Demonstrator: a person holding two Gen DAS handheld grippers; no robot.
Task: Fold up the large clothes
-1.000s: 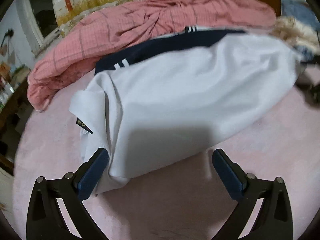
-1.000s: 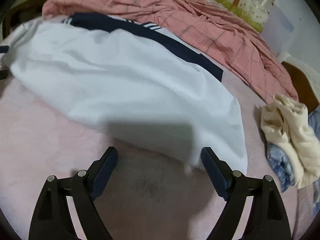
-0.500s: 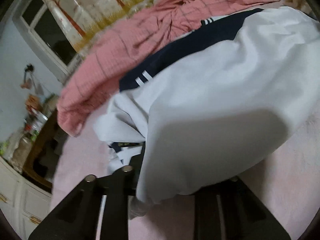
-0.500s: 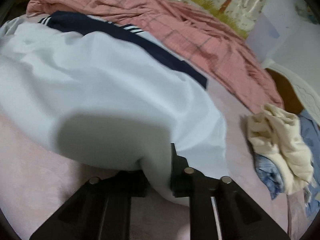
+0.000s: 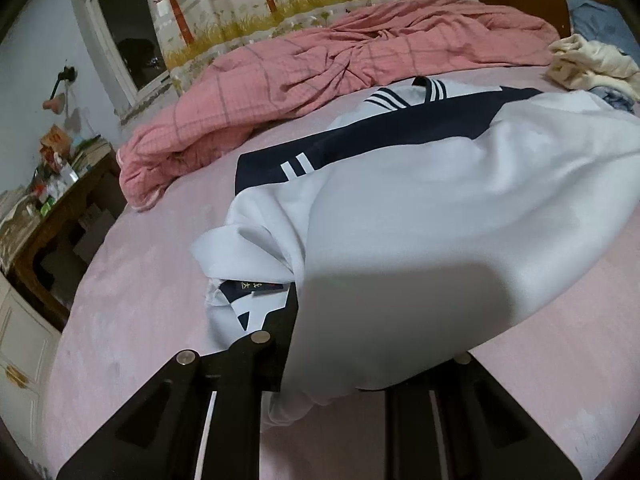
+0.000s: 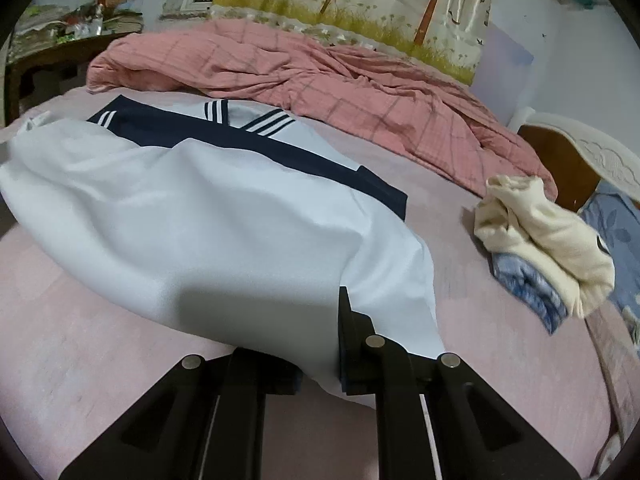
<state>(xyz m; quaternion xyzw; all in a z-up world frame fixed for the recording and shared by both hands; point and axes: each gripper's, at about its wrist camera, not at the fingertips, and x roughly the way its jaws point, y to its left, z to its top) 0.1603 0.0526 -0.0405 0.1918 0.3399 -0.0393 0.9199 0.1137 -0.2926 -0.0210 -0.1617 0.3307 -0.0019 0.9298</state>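
A white sailor-style top (image 5: 420,220) with a navy collar (image 5: 380,140) and white stripes lies spread on the pink bed sheet (image 5: 140,280). My left gripper (image 5: 316,364) is shut on the top's near hem at its left corner, and the cloth drapes over the fingers and hides their tips. A sleeve with a navy label is bunched just left of it. In the right wrist view the same top (image 6: 200,208) runs away to the left, and my right gripper (image 6: 320,360) is shut on the near hem at the right corner. The hem hangs raised off the sheet between both grips.
A rumpled pink checked quilt (image 5: 340,64) lies along the far side of the bed. A cream garment (image 6: 540,240) sits on blue cloth (image 6: 524,284) at the right, near a wooden headboard (image 6: 560,160). A cluttered wooden desk (image 5: 48,216) stands left of the bed.
Both grippers went from wide open over the hem to shut on it. Both have since drawn back and slightly up, lifting the near edge of the top.
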